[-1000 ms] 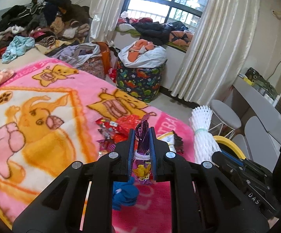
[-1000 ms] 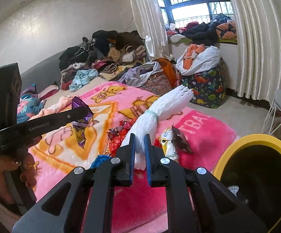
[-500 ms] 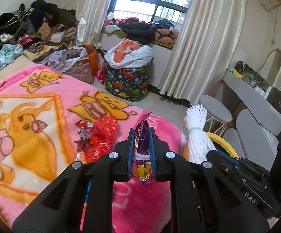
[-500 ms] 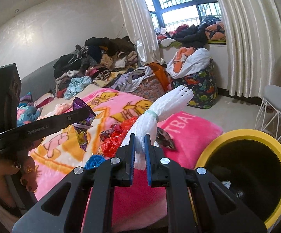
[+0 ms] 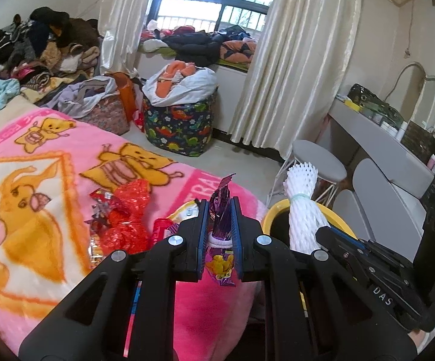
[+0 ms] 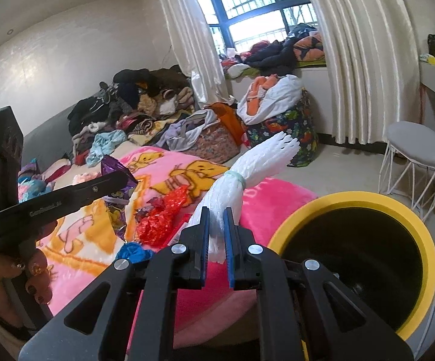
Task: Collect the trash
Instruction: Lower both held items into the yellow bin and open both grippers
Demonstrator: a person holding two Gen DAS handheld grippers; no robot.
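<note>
Clamping the white foam netting (image 6: 247, 180) in your right claw (image 6: 216, 237) and the purple wrapper (image 5: 220, 210) in your left claw (image 5: 220, 225), you risked dropping either short of the yellow bin (image 6: 353, 207) just right of them.

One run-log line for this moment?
left gripper: shut on purple wrapper | right gripper: shut on foam net | bin: beside bed, below right | red wrappers: on blanket

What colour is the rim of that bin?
Yellow, around a black inside; the bin shows best in the right wrist view.
</note>
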